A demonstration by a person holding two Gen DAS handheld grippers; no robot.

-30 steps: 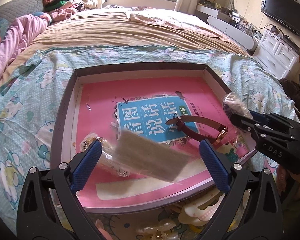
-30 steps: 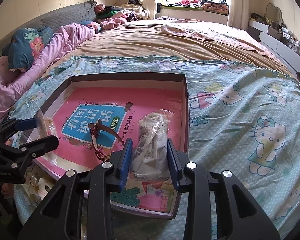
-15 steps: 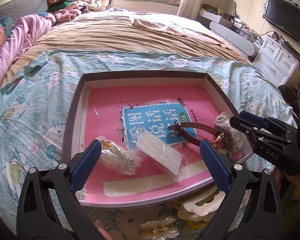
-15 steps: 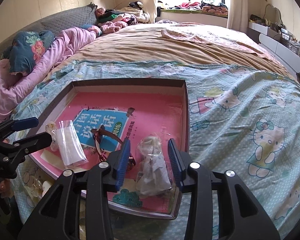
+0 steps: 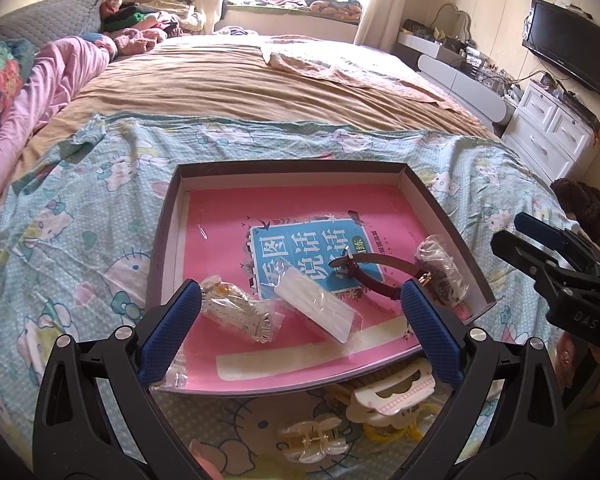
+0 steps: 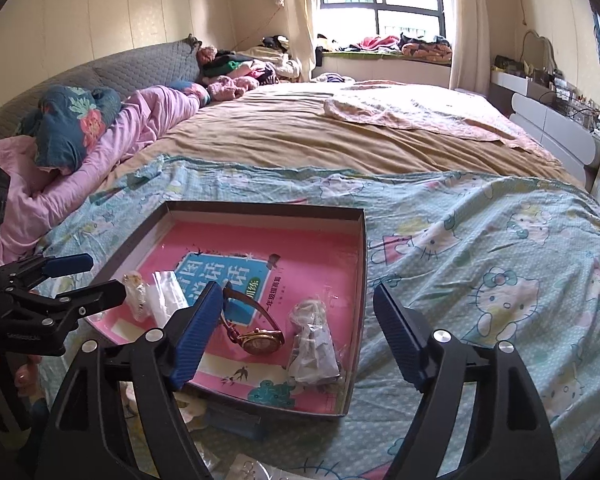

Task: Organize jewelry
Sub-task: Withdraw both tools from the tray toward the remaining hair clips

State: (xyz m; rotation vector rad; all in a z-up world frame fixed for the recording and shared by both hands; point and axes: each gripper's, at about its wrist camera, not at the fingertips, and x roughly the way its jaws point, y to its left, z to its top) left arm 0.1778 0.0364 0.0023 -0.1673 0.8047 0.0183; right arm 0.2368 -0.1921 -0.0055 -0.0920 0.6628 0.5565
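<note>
A shallow dark tray point(image 5: 292, 168) lined with a pink book lies on the bedspread. In it are a brown-strapped watch point(image 5: 374, 276), a crumpled clear bag of dark jewelry point(image 5: 440, 276), a flat clear packet point(image 5: 316, 308) and a bag of pale jewelry point(image 5: 236, 308). My left gripper point(image 5: 300, 294) hovers open over the tray's near edge, holding nothing. My right gripper point(image 6: 298, 294) hangs above the tray's right corner with its jaws opening. The crumpled bag point(image 6: 314, 340) lies loose below them, beside the watch point(image 6: 260, 340). The left gripper point(image 6: 72, 280) shows at the left of the right wrist view.
Pale hair clips point(image 5: 388, 396) point(image 5: 312, 440) lie on the Hello Kitty bedspread point(image 6: 500, 280) just in front of the tray. A pink duvet point(image 6: 132, 128) runs along the left side of the bed. A white dresser point(image 5: 552, 128) stands to the right.
The right gripper let go of the crumpled bag, spread wide and lifted. The flat packet dropped from near the left gripper into the tray. Both grippers rose and drew back.
</note>
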